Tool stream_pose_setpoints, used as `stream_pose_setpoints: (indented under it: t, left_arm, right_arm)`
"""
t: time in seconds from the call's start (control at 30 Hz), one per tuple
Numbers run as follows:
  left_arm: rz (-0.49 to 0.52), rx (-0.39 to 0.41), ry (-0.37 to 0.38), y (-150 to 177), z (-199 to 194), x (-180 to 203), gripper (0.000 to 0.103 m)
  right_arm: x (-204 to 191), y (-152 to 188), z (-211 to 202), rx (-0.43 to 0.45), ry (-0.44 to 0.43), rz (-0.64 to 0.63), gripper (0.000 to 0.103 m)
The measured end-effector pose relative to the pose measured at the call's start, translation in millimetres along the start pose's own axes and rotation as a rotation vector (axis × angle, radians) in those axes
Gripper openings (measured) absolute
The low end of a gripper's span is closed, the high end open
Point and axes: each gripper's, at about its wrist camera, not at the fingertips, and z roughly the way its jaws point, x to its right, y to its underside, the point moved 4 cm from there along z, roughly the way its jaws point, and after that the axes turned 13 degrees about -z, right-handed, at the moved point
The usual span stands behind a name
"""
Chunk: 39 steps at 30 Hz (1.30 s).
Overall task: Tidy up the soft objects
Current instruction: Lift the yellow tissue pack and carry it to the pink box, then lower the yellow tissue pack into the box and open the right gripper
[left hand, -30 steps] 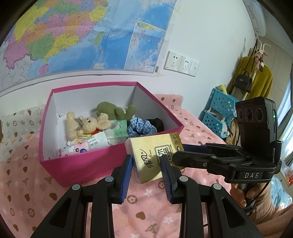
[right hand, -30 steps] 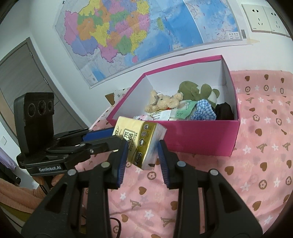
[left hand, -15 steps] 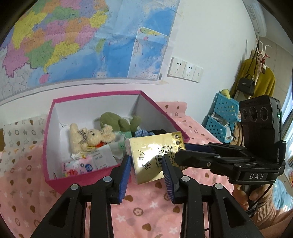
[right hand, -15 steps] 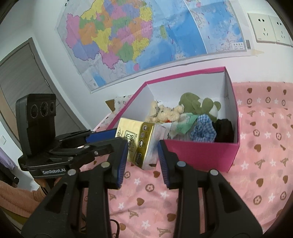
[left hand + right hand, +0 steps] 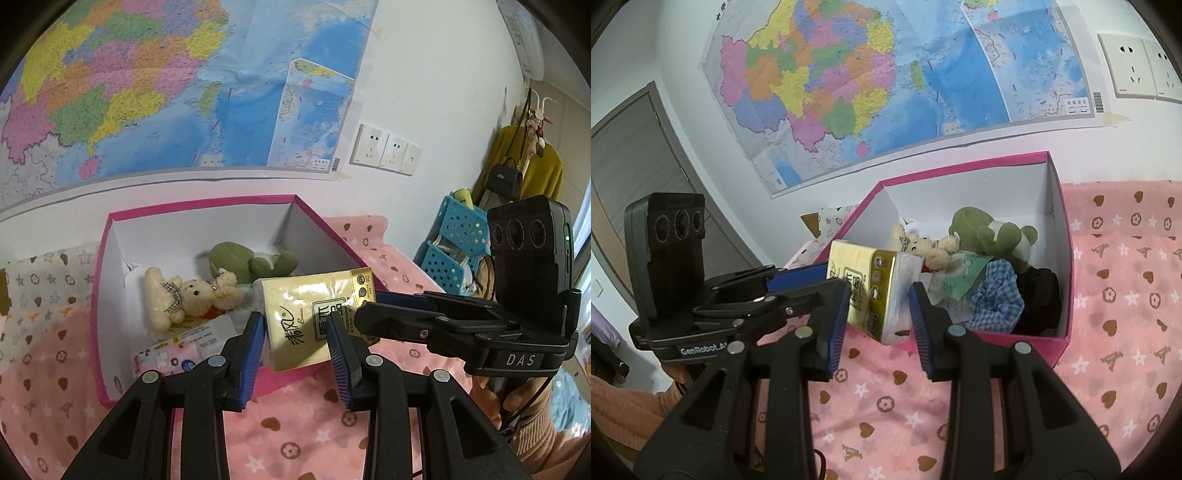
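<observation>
A yellow tissue pack (image 5: 314, 317) is held in the air between both grippers, over the front wall of the pink box (image 5: 184, 212). My left gripper (image 5: 297, 345) is shut on one end of the pack, my right gripper (image 5: 879, 314) on the other end (image 5: 875, 291). Inside the box lie a beige teddy bear (image 5: 184, 295), a green plush toy (image 5: 993, 236), a blue checked cloth (image 5: 997, 299), a black cloth (image 5: 1039, 299) and small packets (image 5: 177, 347).
The box stands on a pink patterned bedsheet (image 5: 1126, 332) against a wall with a map (image 5: 147, 85). Blue plastic baskets (image 5: 454, 240) and a coat rack with a yellow garment (image 5: 517, 177) are at the right. A door (image 5: 631, 177) is at the left.
Both grippers have lifted the tissue pack and carried it forward, from in front of the box to above its front wall.
</observation>
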Motion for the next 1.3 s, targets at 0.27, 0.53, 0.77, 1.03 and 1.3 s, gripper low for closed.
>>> stream_pose_setpoints:
  t: [0.27, 0.53, 0.77, 1.03, 1.3]
  left_arm:
    - [-0.002, -0.012, -0.013, -6.4, 11.0, -3.9, 0.034]
    - [-0.003, -0.025, -0.027, -9.2, 21.1, -7.1, 0.034]
    - [-0.021, -0.036, -0.031, -10.9, 27.7, -13.2, 0.034]
    - [-0.033, -0.055, -0.039, -11.1, 35.1, -18.5, 0.034]
    - [-0.049, -0.076, -0.048, -9.6, 42.6, -24.5, 0.034]
  right_arm:
    - [10.1, -4.2, 8.4, -0.008, 0.005, 0.007, 0.037]
    - [19.6, -6.5, 18.9, -0.022, 0.007, 0.02, 0.037]
    - [24.8, -7.0, 26.9, -0.034, 0.012, 0.032, 0.037]
    - [28.1, -7.6, 33.8, -0.053, 0.018, 0.037, 0.037]
    - [31.6, -7.8, 40.1, -0.067, 0.023, 0.041, 0.037]
